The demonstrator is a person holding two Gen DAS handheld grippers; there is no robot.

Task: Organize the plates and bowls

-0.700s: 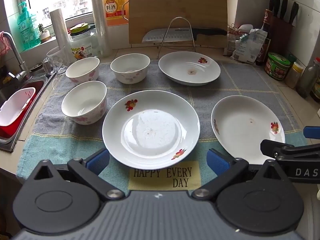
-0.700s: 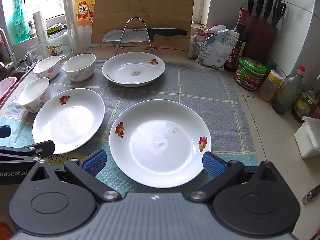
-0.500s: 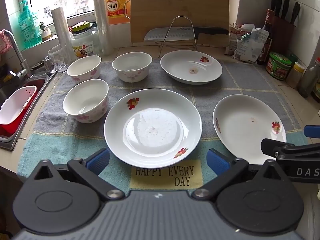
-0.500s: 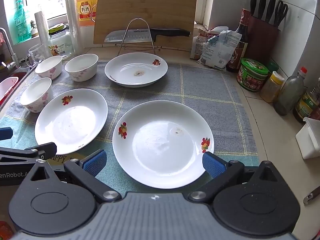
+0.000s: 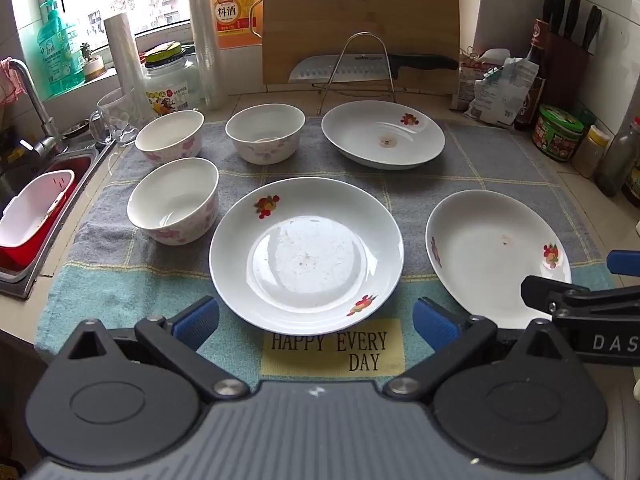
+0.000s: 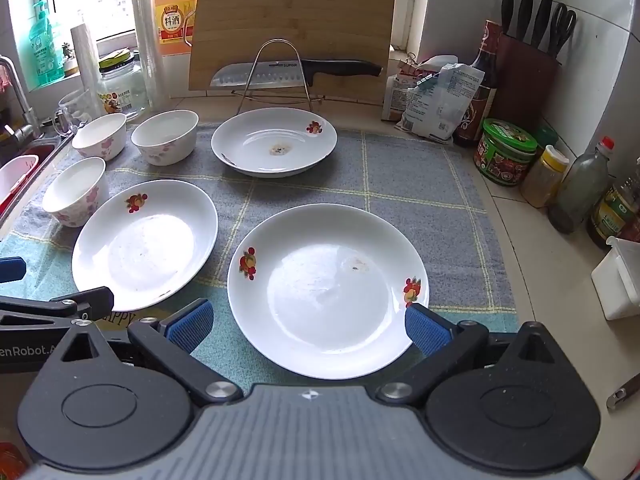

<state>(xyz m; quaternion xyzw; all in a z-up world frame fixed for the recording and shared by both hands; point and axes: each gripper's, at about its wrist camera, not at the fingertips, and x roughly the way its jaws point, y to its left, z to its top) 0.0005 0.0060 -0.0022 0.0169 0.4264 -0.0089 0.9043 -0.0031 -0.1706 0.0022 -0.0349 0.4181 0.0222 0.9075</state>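
Observation:
Three white plates with fruit prints lie on a towel: a near-left plate (image 5: 306, 254) (image 6: 144, 244), a near-right plate (image 5: 496, 256) (image 6: 328, 290) and a far plate (image 5: 382, 134) (image 6: 274, 142). Three white bowls with pink flowers stand at the left: a near bowl (image 5: 174, 200) (image 6: 76, 192), a far-left bowl (image 5: 170, 136) (image 6: 100, 136) and a far-middle bowl (image 5: 264, 132) (image 6: 165, 136). My left gripper (image 5: 316, 322) hovers open just before the near-left plate. My right gripper (image 6: 306, 326) is open, its blue pads flanking the near-right plate's front rim without touching it.
A sink (image 5: 44, 200) with a red-and-white basket lies at the left. A cutting board (image 5: 360, 24), a knife on a wire rack (image 5: 372, 68), jars and bottles line the back. Sauce bottles (image 6: 576, 188) and a knife block (image 6: 524, 76) crowd the right counter.
Both grippers have crept slightly forward and lower toward the near plates, which now look a little larger. No dish has moved.

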